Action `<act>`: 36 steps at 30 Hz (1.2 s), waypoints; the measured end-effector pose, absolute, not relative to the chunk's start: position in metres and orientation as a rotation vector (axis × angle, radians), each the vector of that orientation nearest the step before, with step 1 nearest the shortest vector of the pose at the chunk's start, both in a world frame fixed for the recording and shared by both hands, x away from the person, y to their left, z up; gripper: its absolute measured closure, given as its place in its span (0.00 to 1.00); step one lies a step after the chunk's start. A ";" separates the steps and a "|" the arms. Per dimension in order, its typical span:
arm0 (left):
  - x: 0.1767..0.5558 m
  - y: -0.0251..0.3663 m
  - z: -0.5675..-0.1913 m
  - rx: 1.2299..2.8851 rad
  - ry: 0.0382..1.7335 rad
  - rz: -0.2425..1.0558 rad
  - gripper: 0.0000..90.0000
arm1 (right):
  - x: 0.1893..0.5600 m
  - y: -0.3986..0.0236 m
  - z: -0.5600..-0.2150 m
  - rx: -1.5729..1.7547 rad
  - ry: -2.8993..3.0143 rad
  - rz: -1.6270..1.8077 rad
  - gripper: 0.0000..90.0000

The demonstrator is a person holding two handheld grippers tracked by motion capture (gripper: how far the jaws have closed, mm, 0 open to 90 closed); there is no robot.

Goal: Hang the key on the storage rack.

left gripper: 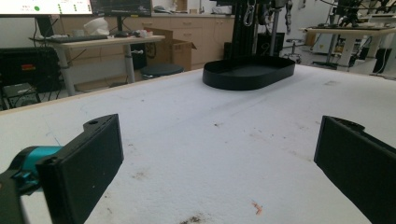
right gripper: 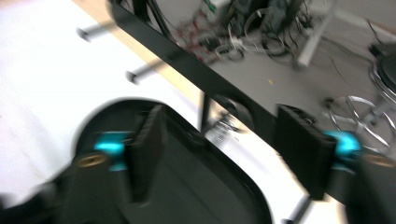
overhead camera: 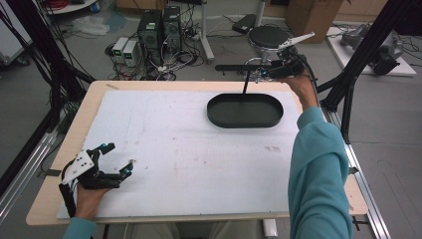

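Reaching over the black tray (overhead camera: 245,110) at the far side of the surface (overhead camera: 164,149), the right gripper (overhead camera: 268,69) has its fingers apart, holding nothing (blurry view). The left gripper (overhead camera: 115,160) rests near, open, probably waiting.

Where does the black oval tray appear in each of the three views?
High view: the black oval tray lies right of centre on the white mat, toward the far edge.
Left gripper view: it sits in the upper middle, far across the mat.
Right gripper view: it takes the lower centre, blurred, seen between the jaws.
Shared landmark: the white mat under the tray.
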State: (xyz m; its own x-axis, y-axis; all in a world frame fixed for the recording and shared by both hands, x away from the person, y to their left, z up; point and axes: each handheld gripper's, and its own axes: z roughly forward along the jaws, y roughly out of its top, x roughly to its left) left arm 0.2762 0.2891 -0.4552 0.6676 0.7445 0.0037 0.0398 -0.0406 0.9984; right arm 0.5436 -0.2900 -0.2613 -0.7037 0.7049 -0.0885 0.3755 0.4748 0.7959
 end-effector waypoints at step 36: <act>0.275 0.290 -0.456 1.505 0.683 0.648 0.02 | 0.308 -0.324 -0.421 0.761 1.873 1.629 0.01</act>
State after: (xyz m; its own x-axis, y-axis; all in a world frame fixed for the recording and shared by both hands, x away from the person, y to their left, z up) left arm 0.2752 0.2901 -0.4556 0.6618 0.7497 -0.0044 0.0345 -0.0246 0.9991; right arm 0.3080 -0.3244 -0.4209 -0.6954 0.7179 -0.0331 0.0670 0.1106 0.9916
